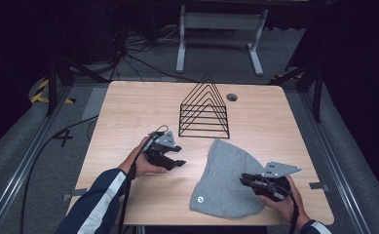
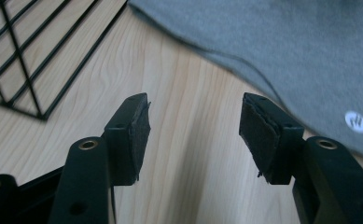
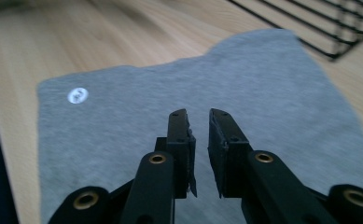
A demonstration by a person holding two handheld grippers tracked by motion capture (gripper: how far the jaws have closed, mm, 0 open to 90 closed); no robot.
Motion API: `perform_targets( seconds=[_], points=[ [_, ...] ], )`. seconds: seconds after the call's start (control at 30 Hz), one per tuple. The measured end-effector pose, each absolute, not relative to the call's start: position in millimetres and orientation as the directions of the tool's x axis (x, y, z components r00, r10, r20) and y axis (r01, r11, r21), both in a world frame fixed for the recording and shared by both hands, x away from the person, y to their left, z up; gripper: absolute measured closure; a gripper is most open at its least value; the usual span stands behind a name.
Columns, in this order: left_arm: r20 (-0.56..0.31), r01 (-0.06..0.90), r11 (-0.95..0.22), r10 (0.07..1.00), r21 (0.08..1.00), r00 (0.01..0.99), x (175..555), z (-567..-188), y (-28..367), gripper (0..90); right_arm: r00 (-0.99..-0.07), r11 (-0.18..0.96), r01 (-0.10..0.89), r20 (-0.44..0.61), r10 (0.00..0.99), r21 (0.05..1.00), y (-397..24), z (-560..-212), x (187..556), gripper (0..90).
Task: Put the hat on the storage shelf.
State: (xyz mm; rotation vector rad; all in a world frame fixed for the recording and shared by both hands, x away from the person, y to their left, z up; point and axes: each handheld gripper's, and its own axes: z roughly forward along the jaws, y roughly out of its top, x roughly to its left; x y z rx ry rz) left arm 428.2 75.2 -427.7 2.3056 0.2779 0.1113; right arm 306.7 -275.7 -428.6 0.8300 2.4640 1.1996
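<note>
A grey knit beanie [image 1: 226,180] lies flat on the wooden table [image 1: 128,112], with a small white logo [image 1: 200,199] near its front edge. My left gripper [image 1: 176,165] is held low to the left of the beanie. In the left gripper view it [image 2: 195,107] stands wide open over bare wood, the beanie [image 2: 286,42] just beyond its right jaw. My right gripper [image 1: 244,179] hovers over the right side of the beanie. In the right gripper view it [image 3: 198,116] has a narrow gap between the jaws, nothing held, and the beanie [image 3: 123,121] spread below.
A black triangular wire rack [image 1: 204,109] stands upright at the middle of the table, just behind the beanie's tip. A round cable hole [image 1: 232,97] sits near the back edge. A white desk frame [image 1: 221,29] and cables lie on the floor beyond.
</note>
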Motion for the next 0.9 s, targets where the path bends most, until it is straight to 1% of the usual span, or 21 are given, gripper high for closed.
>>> perform_targets(
  seconds=[0.03,0.07,0.1,0.17,0.23,0.3,0.33,0.43,0.53,0.63,0.7,0.9],
  points=[
    [0.001,0.157,-0.663,0.232,0.732,0.973,430,-428,68,43.6,-0.823,0.515,0.35,-0.006,0.568,0.783,-261,-431,304,80.0],
    [-0.002,0.157,-0.668,0.227,0.727,0.974,432,-428,63,43.6,-0.823,0.515,0.35,-0.006,0.568,0.783,-261,-431,304,80.0],
    [0.001,0.148,-0.668,0.217,0.729,0.976,434,-429,54,43.7,-0.847,0.535,0.329,-0.008,0.532,0.778,-246,-432,300,80.8],
    [0.011,0.135,-0.668,0.209,0.731,0.978,437,-430,41,43.8,-0.856,0.544,0.319,-0.011,0.517,0.776,-241,-434,299,81.5],
    [0.017,0.117,-0.663,0.192,0.74,0.981,440,-429,29,44.8,-0.878,0.569,0.308,-0.003,0.479,0.762,-226,-439,295,82.2],
    [0.015,0.114,-0.654,0.188,0.747,0.982,443,-433,12,46.1,-0.899,0.617,0.298,-0.002,0.437,0.728,-211,-448,290,84.3],
    [0.015,0.114,-0.654,0.188,0.747,0.982,443,-433,12,47.2,-0.899,0.617,0.298,-0.002,0.437,0.728,-211,-448,290,84.3],
    [0.016,0.106,-0.666,0.175,0.738,0.984,447,-444,-11,48.5,-0.915,0.652,0.292,0.006,0.403,0.7,-205,-456,284,86.0],
    [0.023,0.104,-0.672,0.177,0.734,0.984,448,-449,-22,49.6,-0.922,0.669,0.284,0.006,0.386,0.687,-205,-457,283,86.3],
    [0.037,0.098,-0.7,0.175,0.708,0.984,451,-456,-34,51.6,-0.928,0.675,0.287,0.021,0.373,0.68,-205,-459,283,85.9],
    [0.036,0.103,-0.721,0.175,0.685,0.984,451,-462,-38,53.0,-0.928,0.677,0.287,0.021,0.372,0.678,-205,-459,283,86.1],
    [0.035,0.106,-0.732,0.174,0.673,0.984,448,-460,-32,55.3,-0.93,0.681,0.294,0.036,0.366,0.671,-211,-459,284,86.6]
  ],
)
